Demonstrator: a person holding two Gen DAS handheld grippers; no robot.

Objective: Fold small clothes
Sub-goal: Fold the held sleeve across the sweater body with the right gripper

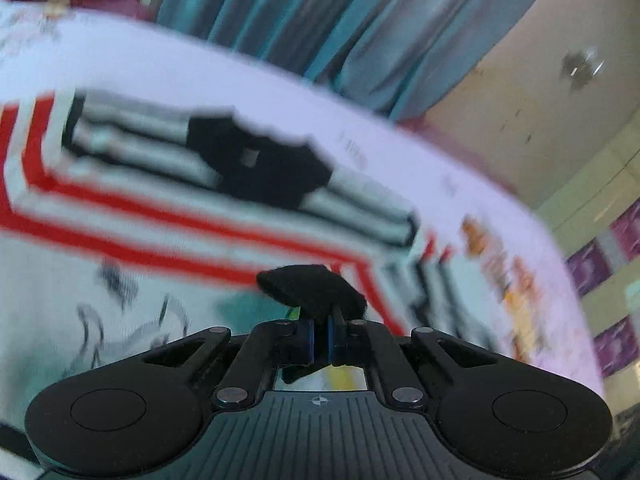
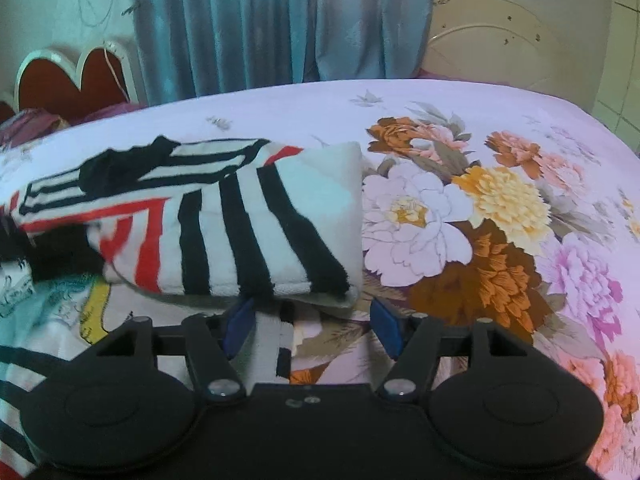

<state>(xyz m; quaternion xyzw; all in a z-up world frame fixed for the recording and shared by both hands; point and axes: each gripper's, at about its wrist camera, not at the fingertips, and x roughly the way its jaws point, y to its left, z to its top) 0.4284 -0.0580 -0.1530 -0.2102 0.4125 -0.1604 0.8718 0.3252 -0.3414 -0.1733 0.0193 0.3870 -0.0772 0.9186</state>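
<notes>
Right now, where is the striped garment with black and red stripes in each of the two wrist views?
Left wrist view: the striped garment fills the left and centre, blurred, above the left gripper, which pinches a black piece of fabric.
Right wrist view: it lies left of centre, folded, just above the open right gripper.
Shared landmark: the blue curtain behind the bed.

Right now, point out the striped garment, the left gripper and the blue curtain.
striped garment (image 2: 240,236): right wrist view, black-striped folded panel.
left gripper (image 1: 320,338): left wrist view, between its fingertips.
blue curtain (image 2: 260,20): right wrist view, middle folds.
</notes>
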